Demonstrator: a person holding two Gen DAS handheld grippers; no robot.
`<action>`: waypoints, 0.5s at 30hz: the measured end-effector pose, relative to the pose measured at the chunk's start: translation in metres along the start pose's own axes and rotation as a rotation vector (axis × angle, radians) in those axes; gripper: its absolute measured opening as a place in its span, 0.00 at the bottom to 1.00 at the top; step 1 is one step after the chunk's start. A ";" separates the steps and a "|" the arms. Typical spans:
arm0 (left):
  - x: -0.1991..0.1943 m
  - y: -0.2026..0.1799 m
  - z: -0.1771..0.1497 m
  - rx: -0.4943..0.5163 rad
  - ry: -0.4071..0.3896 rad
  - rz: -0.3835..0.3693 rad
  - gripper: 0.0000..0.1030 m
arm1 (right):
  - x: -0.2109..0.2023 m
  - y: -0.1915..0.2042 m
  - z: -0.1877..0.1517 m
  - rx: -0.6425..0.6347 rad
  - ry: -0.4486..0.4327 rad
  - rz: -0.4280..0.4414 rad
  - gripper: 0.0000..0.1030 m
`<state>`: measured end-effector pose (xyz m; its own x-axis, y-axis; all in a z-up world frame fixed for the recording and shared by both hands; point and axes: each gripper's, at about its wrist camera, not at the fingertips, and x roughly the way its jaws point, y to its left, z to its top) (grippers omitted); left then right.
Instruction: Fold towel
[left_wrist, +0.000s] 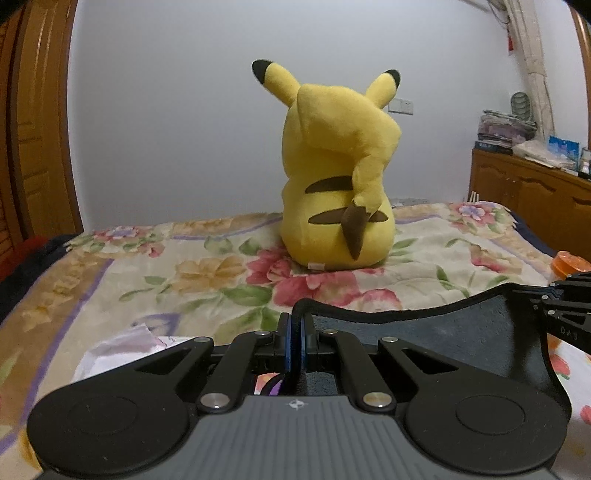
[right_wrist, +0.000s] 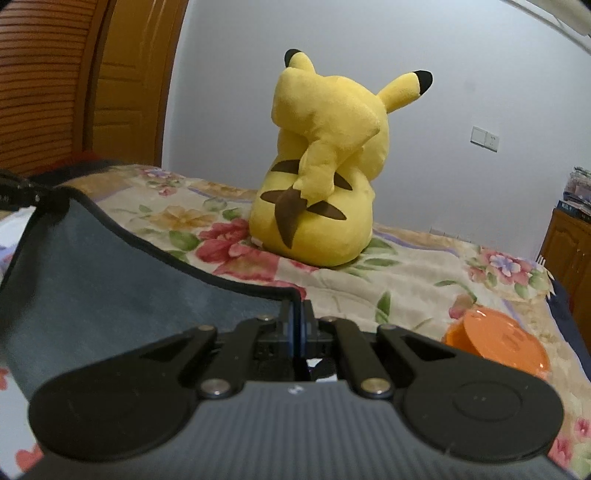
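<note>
A dark grey-blue towel with a black hem hangs stretched between both grippers above the floral bedspread; it also shows in the right wrist view. My left gripper is shut on the towel's left corner. My right gripper is shut on the towel's right corner. The right gripper shows at the right edge of the left wrist view. The left gripper shows at the left edge of the right wrist view. The towel sags between the two corners.
A yellow plush toy sits on the bed beyond the towel, also in the right wrist view. An orange lid lies at the right. White paper lies at the left. A wooden cabinet stands at the right, a wooden door at the left.
</note>
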<state>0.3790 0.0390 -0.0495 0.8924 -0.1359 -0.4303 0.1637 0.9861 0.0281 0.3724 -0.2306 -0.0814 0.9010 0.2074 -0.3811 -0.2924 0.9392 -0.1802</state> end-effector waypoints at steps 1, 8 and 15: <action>0.003 0.001 -0.002 -0.002 0.002 0.002 0.08 | 0.003 0.001 -0.002 -0.003 0.004 0.003 0.04; 0.028 0.002 -0.024 0.005 0.024 0.010 0.08 | 0.028 0.001 -0.026 0.035 0.067 0.007 0.04; 0.049 0.006 -0.038 0.011 0.077 0.009 0.08 | 0.044 -0.002 -0.041 0.093 0.128 0.014 0.04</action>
<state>0.4075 0.0415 -0.1044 0.8591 -0.1186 -0.4978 0.1604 0.9862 0.0420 0.3998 -0.2347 -0.1348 0.8470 0.1901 -0.4965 -0.2685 0.9590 -0.0909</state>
